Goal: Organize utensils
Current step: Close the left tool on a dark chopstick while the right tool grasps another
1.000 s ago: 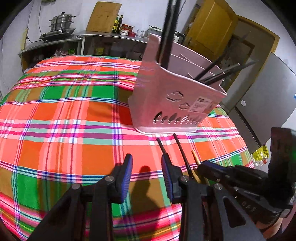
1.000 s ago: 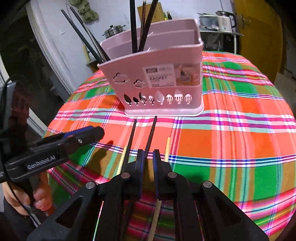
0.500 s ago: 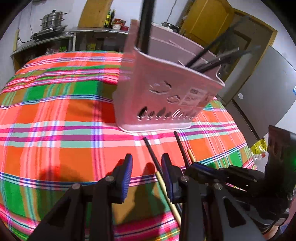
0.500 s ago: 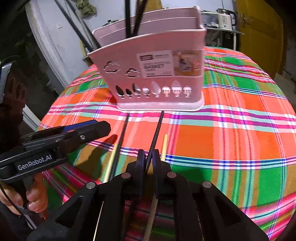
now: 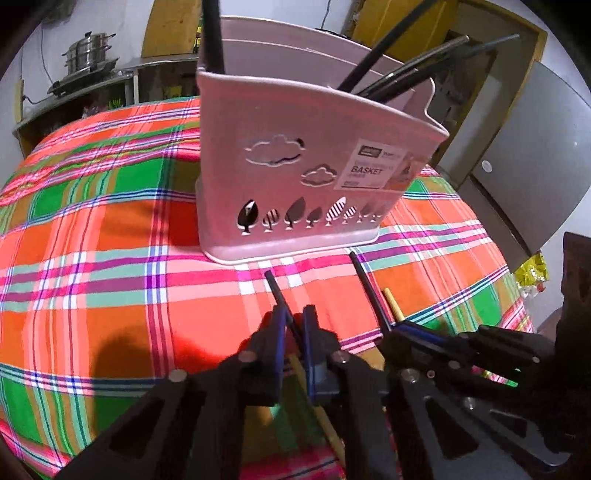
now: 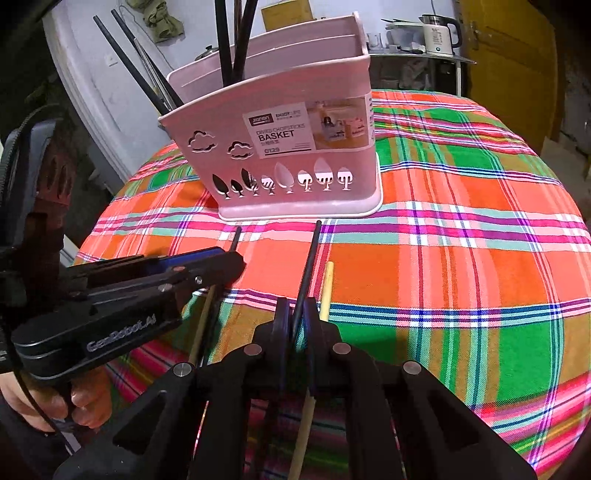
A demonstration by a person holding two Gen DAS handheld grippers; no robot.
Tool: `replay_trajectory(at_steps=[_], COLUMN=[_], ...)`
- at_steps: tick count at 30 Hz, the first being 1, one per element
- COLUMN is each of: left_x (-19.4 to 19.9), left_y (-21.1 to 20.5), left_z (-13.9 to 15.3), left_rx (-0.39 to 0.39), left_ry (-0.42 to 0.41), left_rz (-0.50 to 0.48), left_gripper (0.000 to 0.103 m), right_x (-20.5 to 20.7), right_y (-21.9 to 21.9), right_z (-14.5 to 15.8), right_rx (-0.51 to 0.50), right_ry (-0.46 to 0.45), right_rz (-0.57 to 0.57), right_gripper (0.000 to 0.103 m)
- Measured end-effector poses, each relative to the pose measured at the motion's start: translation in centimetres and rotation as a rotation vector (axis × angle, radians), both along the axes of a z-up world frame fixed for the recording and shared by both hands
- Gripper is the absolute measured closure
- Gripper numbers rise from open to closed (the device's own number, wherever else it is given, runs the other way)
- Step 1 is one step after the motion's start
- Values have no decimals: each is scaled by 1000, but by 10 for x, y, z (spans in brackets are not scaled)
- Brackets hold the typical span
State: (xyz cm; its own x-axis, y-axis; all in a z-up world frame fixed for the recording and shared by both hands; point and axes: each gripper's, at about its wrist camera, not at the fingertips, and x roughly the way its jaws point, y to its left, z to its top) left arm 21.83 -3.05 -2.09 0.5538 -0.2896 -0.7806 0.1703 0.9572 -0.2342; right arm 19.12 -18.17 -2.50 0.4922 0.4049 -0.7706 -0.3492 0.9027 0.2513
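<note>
A pink chopstick basket [image 5: 295,177] [image 6: 288,147] stands on the plaid tablecloth with several black chopsticks upright in it. My left gripper [image 5: 293,321] is shut on a black chopstick [image 5: 275,291] lying on the cloth; it also shows in the right wrist view [image 6: 221,264]. My right gripper [image 6: 295,314] is shut on a second black chopstick [image 6: 310,258], which also shows in the left wrist view [image 5: 367,288]. A wooden chopstick [image 6: 325,288] lies just right of it. Another wooden chopstick [image 6: 201,325] lies under my left gripper.
The round table's plaid cloth [image 6: 461,240] drops off at the near and right edges. A counter with a steel pot [image 5: 86,55] and a kettle [image 6: 439,35] stands behind. A yellow door [image 6: 517,66] is at the back right.
My left gripper has moved forward and right, and shut on the left black chopstick. My right gripper stays shut on the other black chopstick, nearer the basket.
</note>
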Motion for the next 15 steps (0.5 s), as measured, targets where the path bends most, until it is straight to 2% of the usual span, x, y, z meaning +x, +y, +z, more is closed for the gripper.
replay_trajectory(at_steps=[4,11,15], left_x=[-1,-1,0], left_y=[-1,28,31], left_z=[2,6,4], left_rx=[25,35,40], left_ry=[-10,-12,0], left_rz=[-3,33,24], left_gripper=[96,97,97], right_x=[-1,0,3], right_y=[-3,-2,0], right_z=[1,1,1], right_rx=[0,-9,-10], right_ry=[0,2,9], right_rz=[-1,-3,-13], right_gripper=[96,96,95])
